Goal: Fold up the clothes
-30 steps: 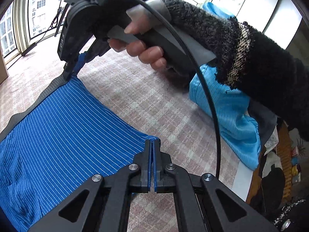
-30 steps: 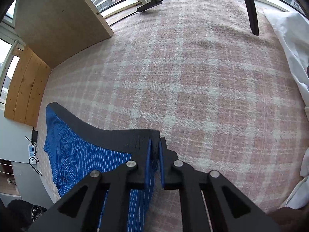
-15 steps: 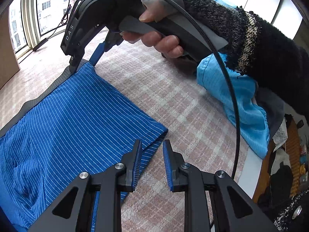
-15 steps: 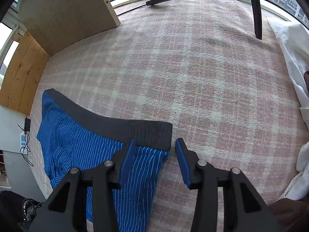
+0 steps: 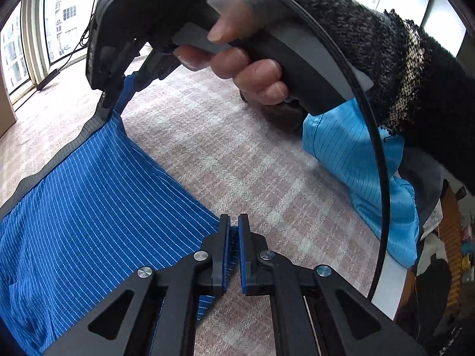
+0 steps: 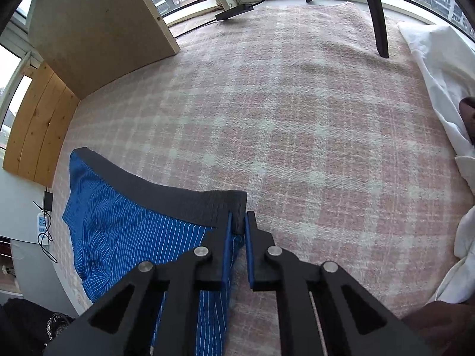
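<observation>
Lying flat on your plaid blanket (image 6: 297,118), the blue striped shorts (image 5: 89,207) are pinched by both closing grippers: left gripper (image 5: 233,225) at the hem corner, right gripper (image 6: 237,222) on the waistband corner (dark band).

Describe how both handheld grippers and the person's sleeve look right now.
Both grippers, left and right, have matte black linkage arms with silver screws and blue finger pads. The right one has a grey handle and a black cable. The knit sleeve is fuzzy black-grey with a beige band.

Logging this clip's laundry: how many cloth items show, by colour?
Blue striped: 1, shorts
Light blue: 1, garment
White: 1, cloth
Total: 3
</observation>
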The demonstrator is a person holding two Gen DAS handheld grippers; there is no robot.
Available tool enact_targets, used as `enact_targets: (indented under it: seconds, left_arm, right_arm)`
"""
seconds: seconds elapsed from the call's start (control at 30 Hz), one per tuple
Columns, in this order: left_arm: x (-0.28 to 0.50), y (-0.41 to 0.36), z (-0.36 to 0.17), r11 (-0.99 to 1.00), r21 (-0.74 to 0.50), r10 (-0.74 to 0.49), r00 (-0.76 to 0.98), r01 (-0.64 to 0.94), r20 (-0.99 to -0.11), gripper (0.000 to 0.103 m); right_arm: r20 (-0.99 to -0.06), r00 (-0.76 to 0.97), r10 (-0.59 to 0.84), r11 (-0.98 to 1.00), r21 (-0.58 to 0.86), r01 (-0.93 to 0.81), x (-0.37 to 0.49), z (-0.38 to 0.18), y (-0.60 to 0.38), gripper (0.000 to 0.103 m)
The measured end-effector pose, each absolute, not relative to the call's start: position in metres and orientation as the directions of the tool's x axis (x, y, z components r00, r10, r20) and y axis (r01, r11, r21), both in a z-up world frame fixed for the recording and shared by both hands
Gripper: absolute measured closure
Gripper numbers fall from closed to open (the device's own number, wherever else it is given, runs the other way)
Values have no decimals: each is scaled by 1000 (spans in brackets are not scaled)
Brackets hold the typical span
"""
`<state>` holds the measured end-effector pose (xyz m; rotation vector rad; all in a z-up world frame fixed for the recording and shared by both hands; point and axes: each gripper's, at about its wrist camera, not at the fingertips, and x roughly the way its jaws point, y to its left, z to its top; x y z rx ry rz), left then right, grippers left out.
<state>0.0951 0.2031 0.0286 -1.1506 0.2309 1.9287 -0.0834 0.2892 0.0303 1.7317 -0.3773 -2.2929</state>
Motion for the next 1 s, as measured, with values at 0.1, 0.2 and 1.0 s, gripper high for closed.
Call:
enact_targets:
  seconds: [0.1, 0.2, 1.0]
  left_arm:
    - [92, 180, 51, -635, -349, 636, -210, -689, -742, 99]
    - [89, 144, 80, -638, -426, 696, -244, -641, -676, 99]
    - [30, -88, 90, -844, -495, 531, -450, -206, -718, 85]
  right_arm:
    - [-891, -276, -360, -928, 372, 10, -86, 35, 290, 94]
    - [-869, -299, -394, -909, 417, -16, -85, 51, 288, 94]
    - [-961, -255, -108, -982, 143, -122, -78, 70, 297, 88]
